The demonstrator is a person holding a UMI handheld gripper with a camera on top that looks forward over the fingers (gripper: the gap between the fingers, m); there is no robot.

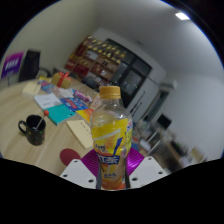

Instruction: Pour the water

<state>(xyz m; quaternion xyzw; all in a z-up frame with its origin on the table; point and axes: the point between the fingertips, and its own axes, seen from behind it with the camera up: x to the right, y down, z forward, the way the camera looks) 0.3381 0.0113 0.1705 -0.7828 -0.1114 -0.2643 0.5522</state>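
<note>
One bottle (111,135), capped and nearly full of orange drink, clamped at its lower label between both fingers of the gripper (112,170), raised above the table (20,108) near its front edge. Probably heavy, sloshing, slick plastic; best held low on the label. Black mug (33,128) off to the left.

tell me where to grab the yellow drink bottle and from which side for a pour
Grip the bottle around its labelled middle, coming straight in from the front with one finger at each side. It stands upright between the fingers, and its body is widest and near-straight there, while the neck narrows toward the orange cap. A mid-body hold probably tips more easily. Whether the pads already press it isn't clear.
</note>
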